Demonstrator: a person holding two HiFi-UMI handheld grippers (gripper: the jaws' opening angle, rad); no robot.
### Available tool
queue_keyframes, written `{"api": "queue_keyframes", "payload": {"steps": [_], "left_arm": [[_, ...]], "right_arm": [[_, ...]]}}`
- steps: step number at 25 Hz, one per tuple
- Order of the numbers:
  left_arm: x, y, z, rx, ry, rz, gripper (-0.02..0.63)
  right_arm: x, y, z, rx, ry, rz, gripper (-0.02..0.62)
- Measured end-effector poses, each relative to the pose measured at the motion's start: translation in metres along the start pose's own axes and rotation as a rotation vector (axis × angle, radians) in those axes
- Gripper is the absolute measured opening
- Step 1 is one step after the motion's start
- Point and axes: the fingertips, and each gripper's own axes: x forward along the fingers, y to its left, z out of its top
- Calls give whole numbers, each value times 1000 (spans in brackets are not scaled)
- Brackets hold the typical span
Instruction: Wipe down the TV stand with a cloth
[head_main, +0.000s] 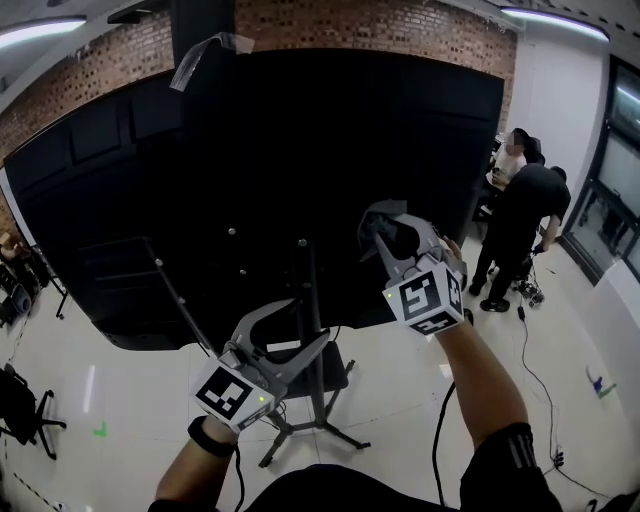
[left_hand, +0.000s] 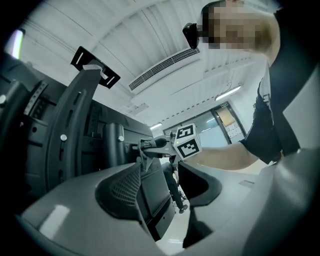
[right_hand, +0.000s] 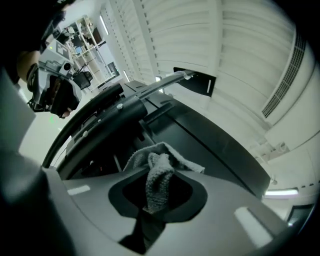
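Brick wall (head_main: 400, 25), glossy white floor (head_main: 130, 400)

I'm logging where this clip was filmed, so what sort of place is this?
Likely an office or lab workspace: brick wall, large black TV on a floor stand, and people standing nearby.

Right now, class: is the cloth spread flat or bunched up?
Bunched up: the cloth is crumpled in folds, pinched in the right claw.

Crumpled grey cloth (right_hand: 157, 185), upright black TV stand (head_main: 320, 400)
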Motion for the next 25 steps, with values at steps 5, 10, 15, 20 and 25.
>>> {"api": "queue_keyframes", "payload": {"steps": [5, 10, 15, 20, 25], "left_arm": [[14, -10, -5, -19, 0, -22, 258], [23, -17, -9, -25, 2, -44, 258], [19, -17, -13, -40, 3, -37, 258], [10, -15, -13, -38, 10, -15, 258], [-2, -9, -19, -35, 23, 26, 258]], "right_arm": [[-13, -26, -33, 49, 51, -27, 54], [-23, -40, -49, 58, 90, -70, 54], [-31, -15, -8, 84, -45, -9, 54], [-16, 48, 32, 43, -132, 114, 53], [12, 95, 33, -42, -121, 174, 54]]}}
